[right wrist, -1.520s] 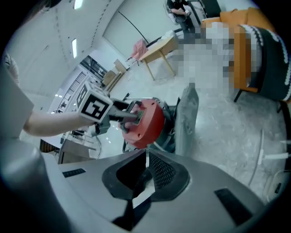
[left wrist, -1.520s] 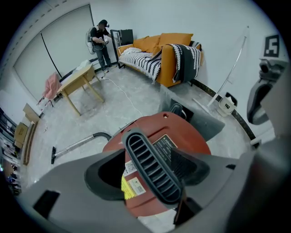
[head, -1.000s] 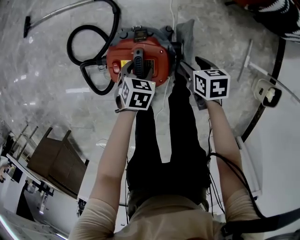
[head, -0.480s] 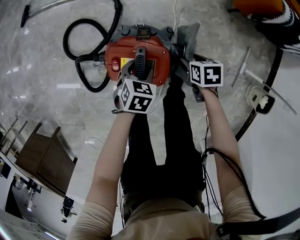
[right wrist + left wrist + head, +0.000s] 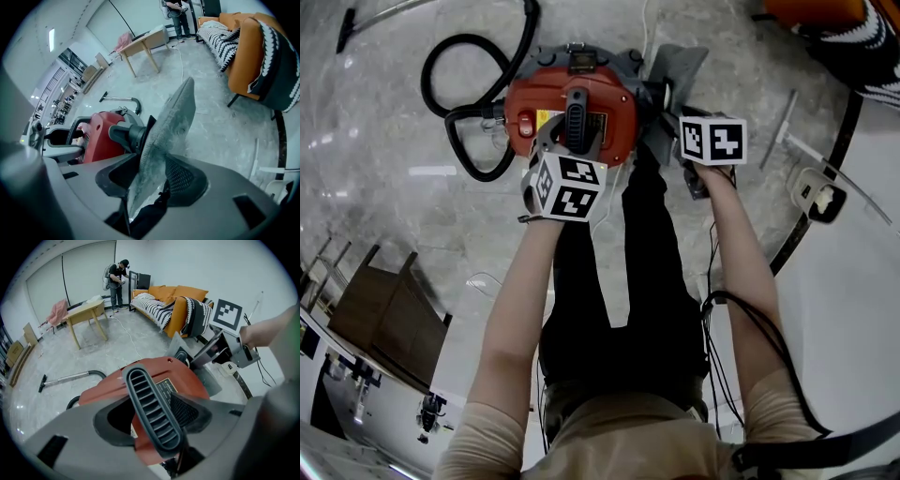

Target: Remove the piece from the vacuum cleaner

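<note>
Grey and felted with dust, the piece (image 5: 166,126) is seen standing on edge at the right side of the vacuum cleaner (image 5: 572,98), seated on a black spigot (image 5: 126,136). It lies between the jaws of the right gripper (image 5: 151,183), which have just been closing and are not yet pressed on both faces. The handle (image 5: 152,411) atop the vacuum cleaner is pinched by the left gripper (image 5: 157,430). The body should be held down, a full bite taken, and the piece drawn straight off the spigot.
</note>
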